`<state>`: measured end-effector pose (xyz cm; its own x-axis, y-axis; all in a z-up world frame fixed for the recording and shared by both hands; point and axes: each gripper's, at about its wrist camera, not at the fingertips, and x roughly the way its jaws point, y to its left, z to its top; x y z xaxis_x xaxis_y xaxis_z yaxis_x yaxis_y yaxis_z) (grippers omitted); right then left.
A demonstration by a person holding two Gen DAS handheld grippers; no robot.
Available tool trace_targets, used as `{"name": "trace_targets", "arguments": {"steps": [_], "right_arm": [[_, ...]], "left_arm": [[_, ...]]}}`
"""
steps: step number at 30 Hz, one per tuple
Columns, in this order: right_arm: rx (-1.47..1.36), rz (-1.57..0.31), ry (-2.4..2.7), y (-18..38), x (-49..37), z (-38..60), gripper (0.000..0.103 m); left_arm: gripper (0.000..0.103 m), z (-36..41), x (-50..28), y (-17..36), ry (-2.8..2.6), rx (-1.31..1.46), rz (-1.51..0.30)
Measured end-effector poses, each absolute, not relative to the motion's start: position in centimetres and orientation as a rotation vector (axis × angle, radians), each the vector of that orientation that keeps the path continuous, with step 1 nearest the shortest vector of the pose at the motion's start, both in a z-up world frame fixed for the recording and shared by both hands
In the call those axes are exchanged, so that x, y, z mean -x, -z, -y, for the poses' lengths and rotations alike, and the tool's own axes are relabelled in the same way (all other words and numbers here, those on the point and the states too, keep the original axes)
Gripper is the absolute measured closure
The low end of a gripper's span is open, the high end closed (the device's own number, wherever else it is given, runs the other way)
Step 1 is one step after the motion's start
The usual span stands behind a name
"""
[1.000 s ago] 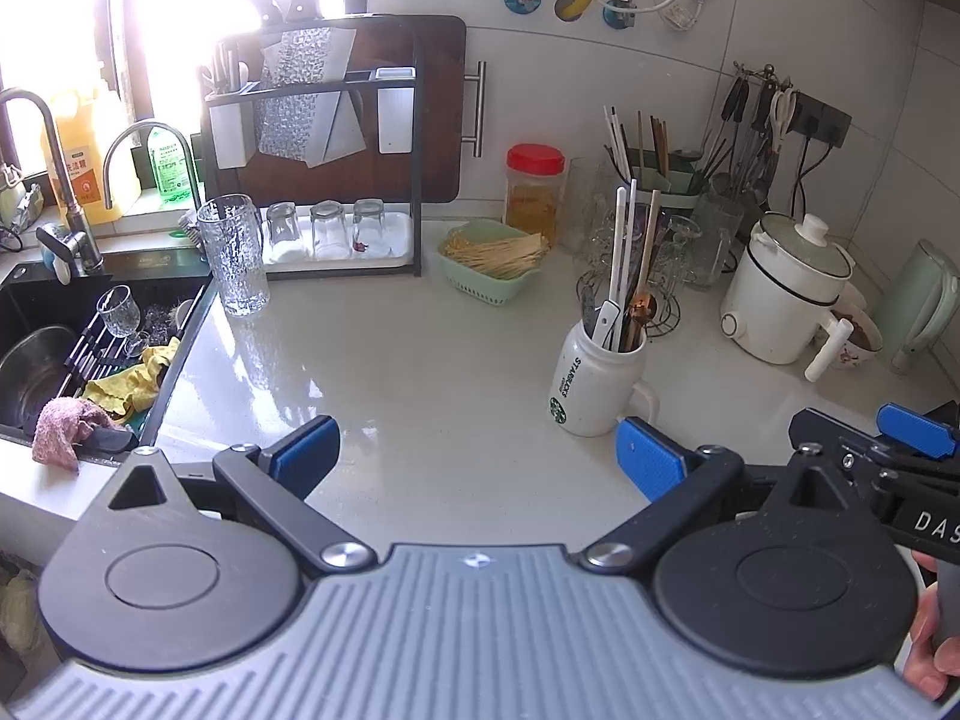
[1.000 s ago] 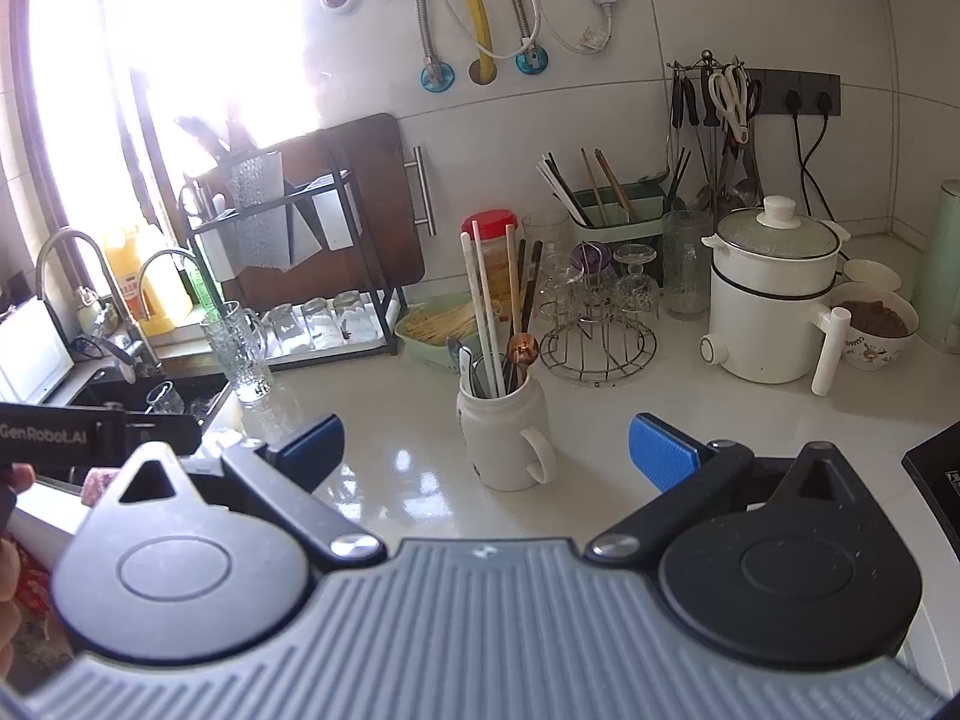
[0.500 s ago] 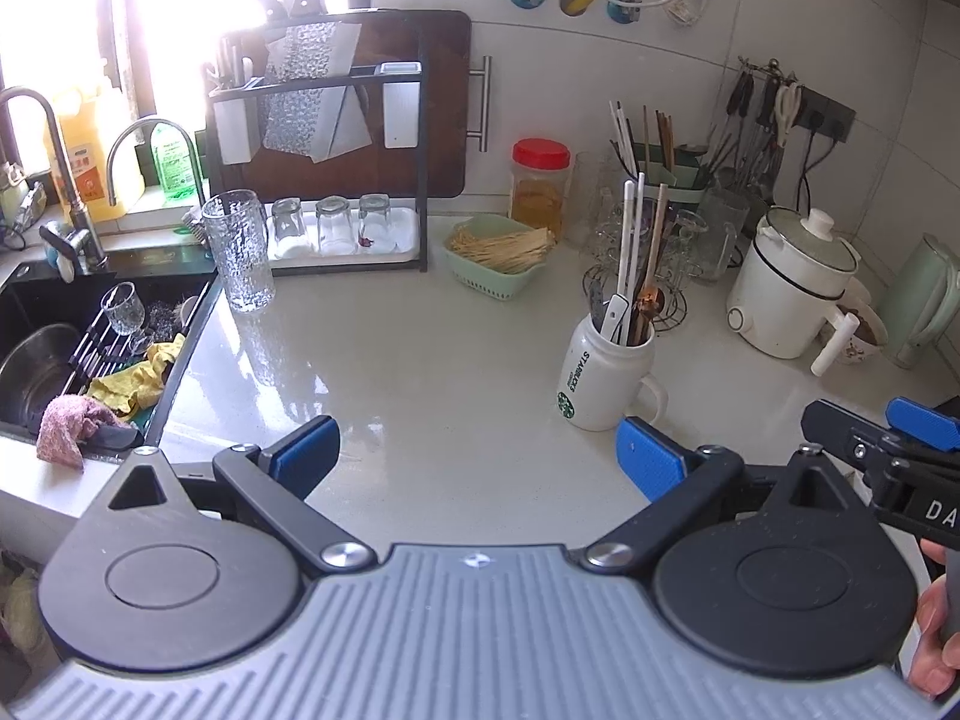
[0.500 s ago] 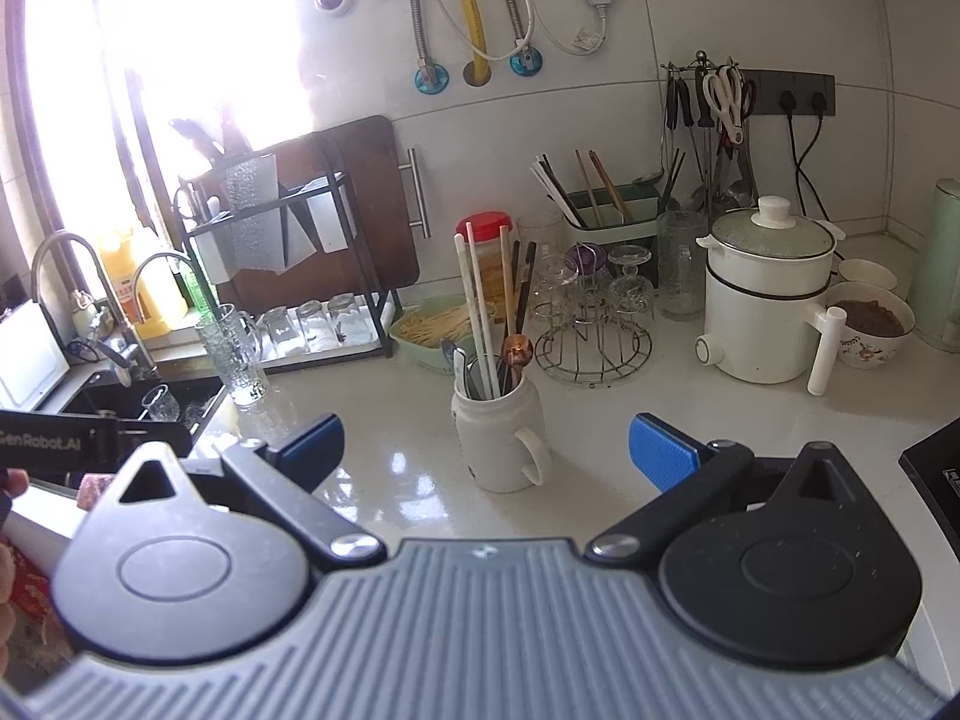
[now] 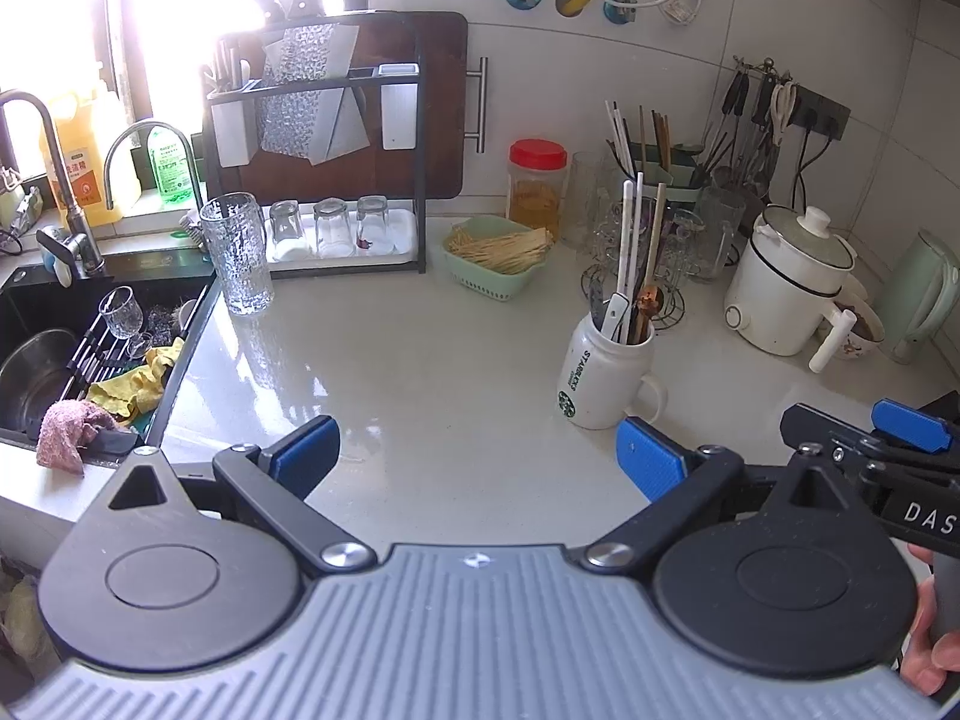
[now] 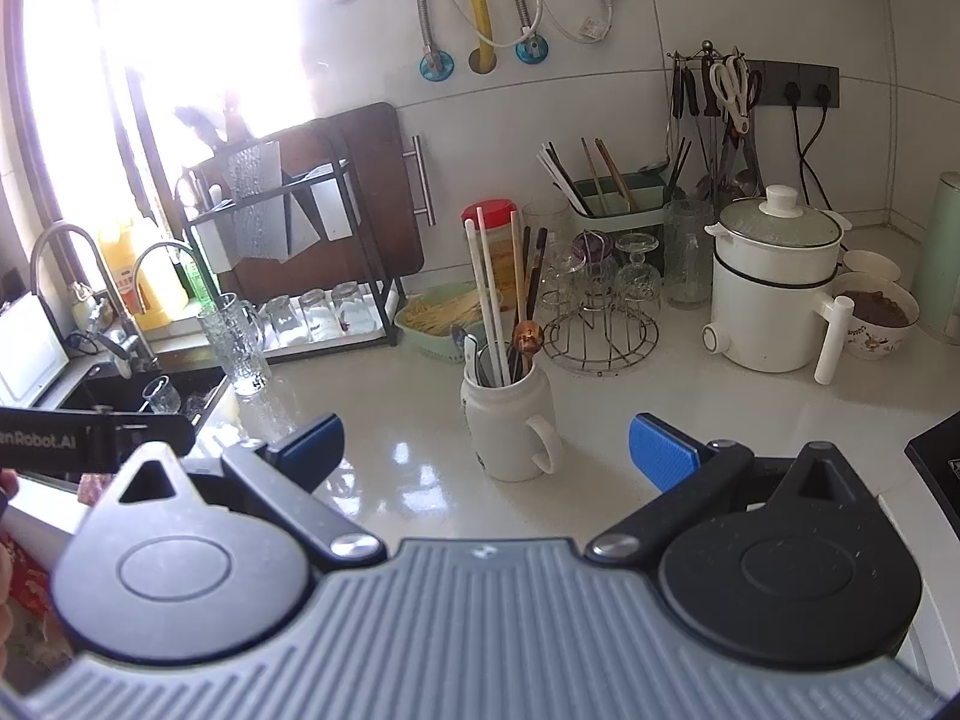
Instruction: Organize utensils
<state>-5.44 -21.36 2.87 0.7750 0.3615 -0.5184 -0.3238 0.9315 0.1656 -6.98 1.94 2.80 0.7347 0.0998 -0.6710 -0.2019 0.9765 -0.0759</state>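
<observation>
A white Starbucks mug (image 5: 603,381) stands on the white counter (image 5: 420,372) and holds chopsticks (image 5: 630,240), spoons and a copper spoon (image 5: 648,300). It also shows in the right wrist view (image 6: 510,420), with the chopsticks (image 6: 489,294) upright in it. My left gripper (image 5: 480,456) is open and empty, low over the counter, the mug just beyond its right finger. My right gripper (image 6: 486,444) is open and empty, the mug between and beyond its fingers. A green utensil caddy (image 6: 618,210) with chopsticks stands at the back wall.
A black sink (image 5: 72,330) with a pot, cloths and a glass lies at the left. A dish rack (image 5: 324,168) with glasses, a tall glass (image 5: 237,252), a green basket (image 5: 498,258), a red-lidded jar (image 5: 537,186), a wire glass stand (image 6: 606,312), a white cooker (image 6: 774,288) and a bowl (image 6: 879,315) line the back.
Both grippers have drawn back slightly from the counter, so the mug sits a little farther off and more to the right in the left view. Both stay open and empty.
</observation>
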Motion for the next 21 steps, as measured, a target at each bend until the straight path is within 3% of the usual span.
{"name": "trace_targets", "arguments": {"steps": [21], "right_arm": [[-0.063,-0.571,-0.362,-3.13,4.72,21.31,0.000]], "left_arm": [[0.003,-2.06,5.94,-3.04,-0.172,0.148,-0.728]]}}
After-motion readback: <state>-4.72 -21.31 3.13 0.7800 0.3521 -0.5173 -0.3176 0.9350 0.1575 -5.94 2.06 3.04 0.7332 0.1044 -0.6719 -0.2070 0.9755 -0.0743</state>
